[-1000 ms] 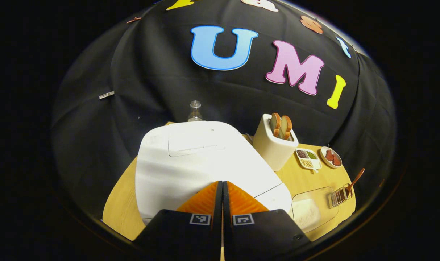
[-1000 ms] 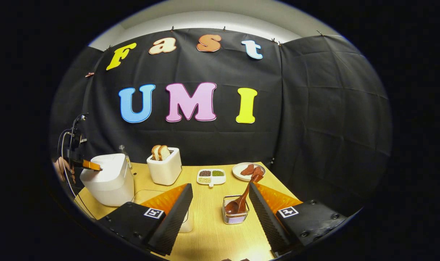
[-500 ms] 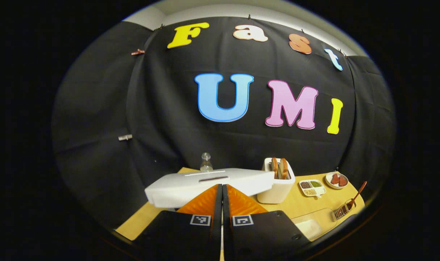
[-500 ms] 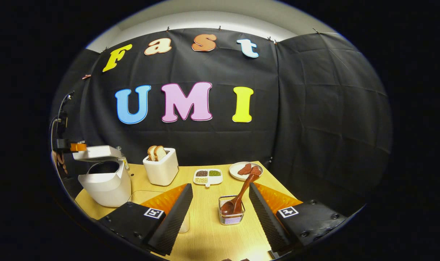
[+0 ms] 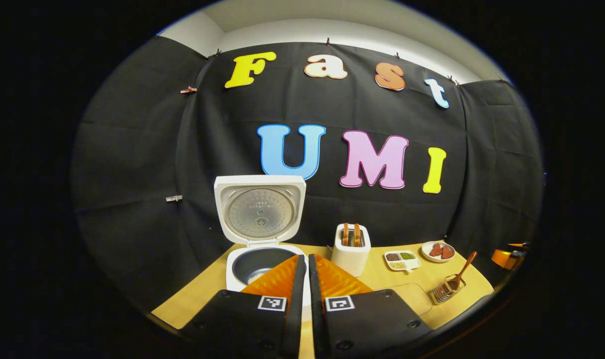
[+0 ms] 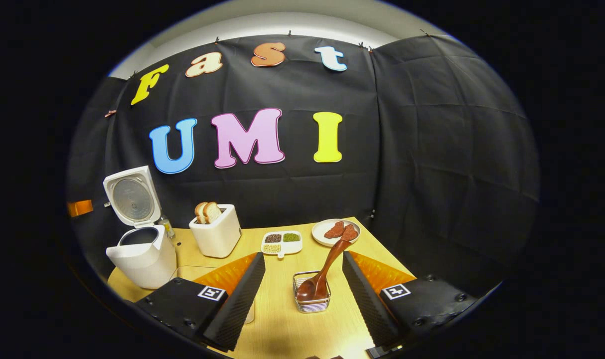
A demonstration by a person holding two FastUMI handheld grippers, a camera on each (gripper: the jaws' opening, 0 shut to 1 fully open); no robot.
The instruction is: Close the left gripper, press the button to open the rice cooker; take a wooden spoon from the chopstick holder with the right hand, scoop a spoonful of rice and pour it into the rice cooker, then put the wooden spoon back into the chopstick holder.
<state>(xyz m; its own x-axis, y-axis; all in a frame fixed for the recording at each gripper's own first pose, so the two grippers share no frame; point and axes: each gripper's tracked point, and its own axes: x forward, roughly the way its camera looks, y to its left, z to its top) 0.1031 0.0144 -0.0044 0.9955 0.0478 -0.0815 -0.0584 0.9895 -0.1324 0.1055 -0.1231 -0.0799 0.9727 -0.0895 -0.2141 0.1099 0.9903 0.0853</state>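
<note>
The rice cooker [image 5: 259, 259] is standing open at the far left of the wooden surface [image 6: 282, 319], its lid [image 5: 260, 209] tilted up against the black wall and showing its round metal inner plate. The dark inner pot is lying exposed below it. The left claw [image 5: 302, 264] is hovering in front of the cooker with its two orange fingers pressed together and nothing between them; from its camera the fingertips are overlapping the cooker's front rim, so I cannot tell whether they are touching it.

The right claw [image 6: 302, 262] is hanging over the near part of the surface with its fingers spread wide apart. Between them, farther along, the wire chopstick holder [image 6: 311, 299] is sitting with the wooden spoon [image 6: 325, 271] in it, bowl down and handle leaning up toward the back right. The fingers are not touching either one.

Beside the cooker a white toaster [image 6: 215, 234] is holding two slices of bread. To its right a small divided dish [image 6: 281, 242] of grains and a plate [image 6: 335, 232] with reddish pieces are sitting near the back edge. A clear container [image 5: 414, 296] is lying between the cooker and the holder, partly hidden behind the right claw's left finger in the right gripper view.
</note>
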